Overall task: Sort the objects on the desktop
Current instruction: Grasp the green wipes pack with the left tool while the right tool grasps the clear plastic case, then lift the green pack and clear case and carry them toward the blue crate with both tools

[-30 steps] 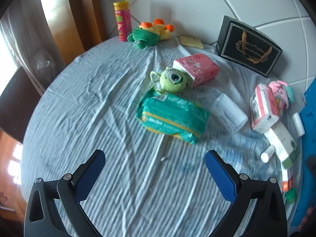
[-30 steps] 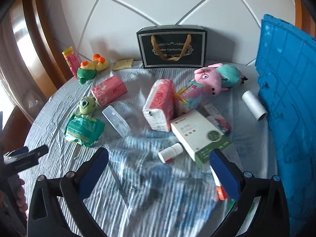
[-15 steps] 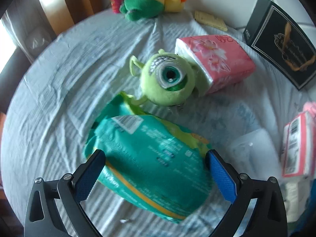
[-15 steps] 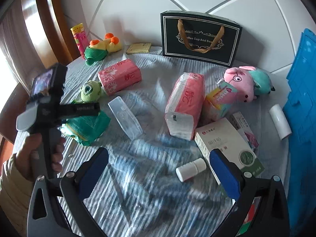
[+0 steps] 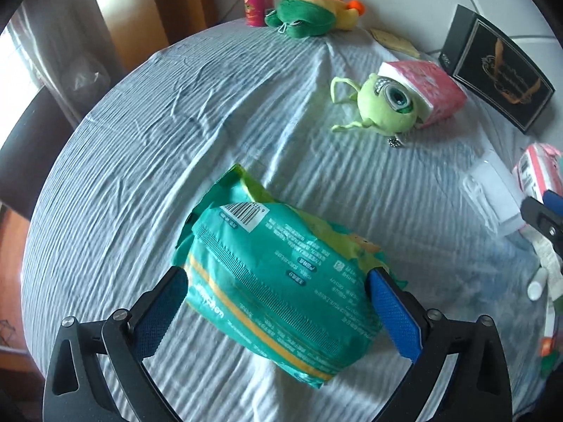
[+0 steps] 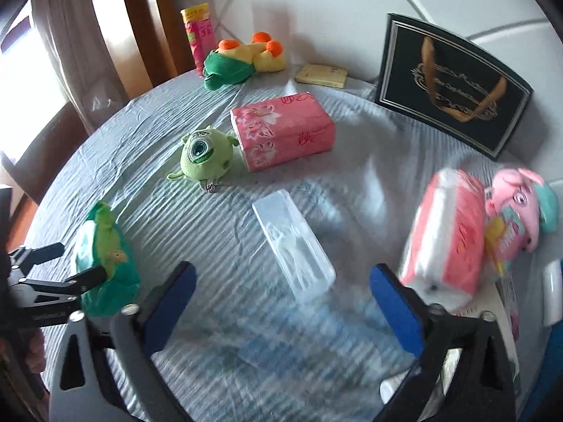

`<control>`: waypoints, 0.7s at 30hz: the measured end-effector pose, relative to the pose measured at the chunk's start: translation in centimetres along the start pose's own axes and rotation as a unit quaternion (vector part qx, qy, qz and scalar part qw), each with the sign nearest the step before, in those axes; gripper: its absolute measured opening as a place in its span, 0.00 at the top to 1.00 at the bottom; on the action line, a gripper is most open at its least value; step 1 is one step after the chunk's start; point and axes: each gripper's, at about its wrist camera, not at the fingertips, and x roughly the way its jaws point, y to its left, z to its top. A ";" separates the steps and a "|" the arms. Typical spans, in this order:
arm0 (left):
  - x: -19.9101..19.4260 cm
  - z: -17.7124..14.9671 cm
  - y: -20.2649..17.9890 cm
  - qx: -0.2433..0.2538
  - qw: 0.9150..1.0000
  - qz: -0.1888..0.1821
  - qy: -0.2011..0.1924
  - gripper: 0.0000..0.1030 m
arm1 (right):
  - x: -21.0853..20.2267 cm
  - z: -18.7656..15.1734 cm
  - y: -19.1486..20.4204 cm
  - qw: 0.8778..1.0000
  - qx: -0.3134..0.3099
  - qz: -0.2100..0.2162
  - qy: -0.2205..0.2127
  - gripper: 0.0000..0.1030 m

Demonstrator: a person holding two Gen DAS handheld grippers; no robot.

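Left gripper (image 5: 278, 302) pinching green wipes pack (image 5: 281, 281) between both blue pads, lifted clear of striped tablecloth (image 5: 176, 105). Right gripper (image 6: 281, 302) spread wide, nothing between pads, poised over clear plastic box (image 6: 293, 242). Farther back, black gift bag (image 6: 454, 95) against wall, pink tissue pack (image 6: 281, 130), then green one-eyed plush (image 6: 204, 154) touching its end.

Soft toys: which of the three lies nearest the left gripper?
The green one-eyed plush, beside the pink flowered tissue pack. The green-and-yellow plush sits at the far edge; the pink pig lies far right.
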 end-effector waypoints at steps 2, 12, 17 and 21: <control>0.8 0.1 -0.2 -0.019 1.000 -0.007 0.011 0.00 | 1.1 0.6 0.2 1.000 -0.013 -0.012 0.006 0.18; 1.1 0.3 -0.8 -0.044 0.999 0.002 -0.005 0.12 | 5.8 -0.3 -0.6 0.998 -0.012 -0.016 0.067 0.63; -0.5 0.0 -1.5 0.002 1.000 -0.007 -0.020 0.46 | 5.0 -0.8 -0.7 0.998 0.003 -0.003 0.066 0.66; -1.4 -0.9 -0.2 0.017 1.000 0.006 -0.012 0.52 | 3.6 -1.4 0.1 0.997 0.021 0.030 0.070 0.68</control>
